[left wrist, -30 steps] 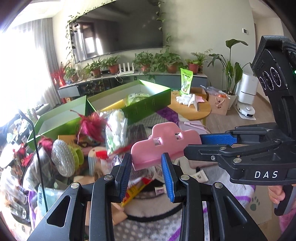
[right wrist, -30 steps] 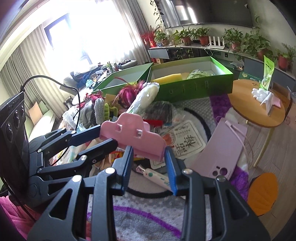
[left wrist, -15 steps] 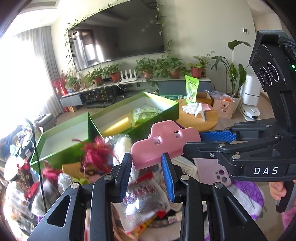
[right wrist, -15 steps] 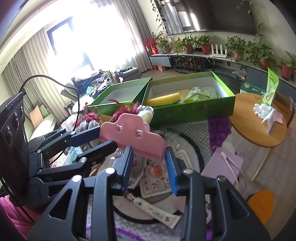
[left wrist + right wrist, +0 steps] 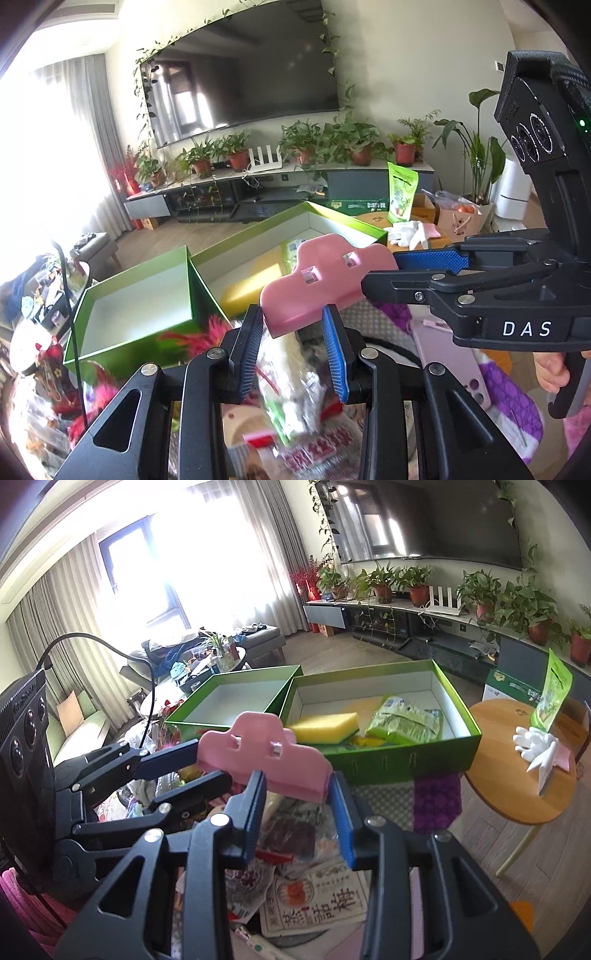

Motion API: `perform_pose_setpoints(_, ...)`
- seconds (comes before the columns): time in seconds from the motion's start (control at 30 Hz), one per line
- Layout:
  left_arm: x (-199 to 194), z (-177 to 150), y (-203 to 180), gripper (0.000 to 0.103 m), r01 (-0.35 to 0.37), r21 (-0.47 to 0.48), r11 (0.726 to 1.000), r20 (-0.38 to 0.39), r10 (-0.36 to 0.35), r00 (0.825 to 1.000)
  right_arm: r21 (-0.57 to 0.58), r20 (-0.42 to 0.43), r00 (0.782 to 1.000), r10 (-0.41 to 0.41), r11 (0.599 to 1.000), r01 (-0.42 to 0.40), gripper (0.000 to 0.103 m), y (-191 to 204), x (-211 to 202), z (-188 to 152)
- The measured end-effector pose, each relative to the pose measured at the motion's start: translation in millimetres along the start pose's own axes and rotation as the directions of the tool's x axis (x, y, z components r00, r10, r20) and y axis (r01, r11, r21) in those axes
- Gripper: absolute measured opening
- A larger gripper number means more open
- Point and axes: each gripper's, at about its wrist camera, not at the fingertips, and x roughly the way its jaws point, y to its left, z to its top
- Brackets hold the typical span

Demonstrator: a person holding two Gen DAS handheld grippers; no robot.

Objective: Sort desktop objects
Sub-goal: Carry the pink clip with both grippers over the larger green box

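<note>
While both grippers are raised above the cluttered pile, each one grips the same pink clip (image 5: 325, 282). The left gripper (image 5: 293, 349) is closed on one end of the clip, its blue pads pressing the clip's lower edge from either side. The right gripper (image 5: 297, 814) holds the other end in the same way, with its pads against the clip's flanks. In the left wrist view the right gripper enters from the right, its blue fingers (image 5: 430, 260) meeting the clip's far end; in the right wrist view the left gripper enters from the left.

The clip is suspended in the air between the two tools, clear of the pile below. Its long axis runs roughly level from one gripper to the other. Its scalloped edge with two small square slots faces up and away from each camera; the straight edge faces down toward the pads.

Beyond the clip sit two green boxes side by side. The left box (image 5: 236, 686) shows a bare white interior. The right box (image 5: 458, 716) contains a yellow sponge (image 5: 325, 725) and a green packet (image 5: 404, 722). Loose packets (image 5: 314, 897) lie beneath the grippers. A round wooden table (image 5: 517, 794) stands to the right of the boxes.
</note>
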Motion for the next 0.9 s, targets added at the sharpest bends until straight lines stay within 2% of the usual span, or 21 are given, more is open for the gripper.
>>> perform_pose_setpoints(0.63, 55.5, 39.3, 31.6, 0.033, -0.057, -0.004, 0.998, 0.004, 0.057, 0.998, 0.007, -0.015, 0.998, 0.056, 0.998, -0.056, 0.037, -23.5, 55.0, 52.2)
perform_pose_setpoints(0.9, 78.3, 47.6, 44.1, 0.033, -0.042, -0.012, 0.999, -0.009, 0.042, 0.999, 0.001, -0.023, 0.998, 0.052, 0.999, -0.052, 0.037, -31.3, 74.4, 64.6)
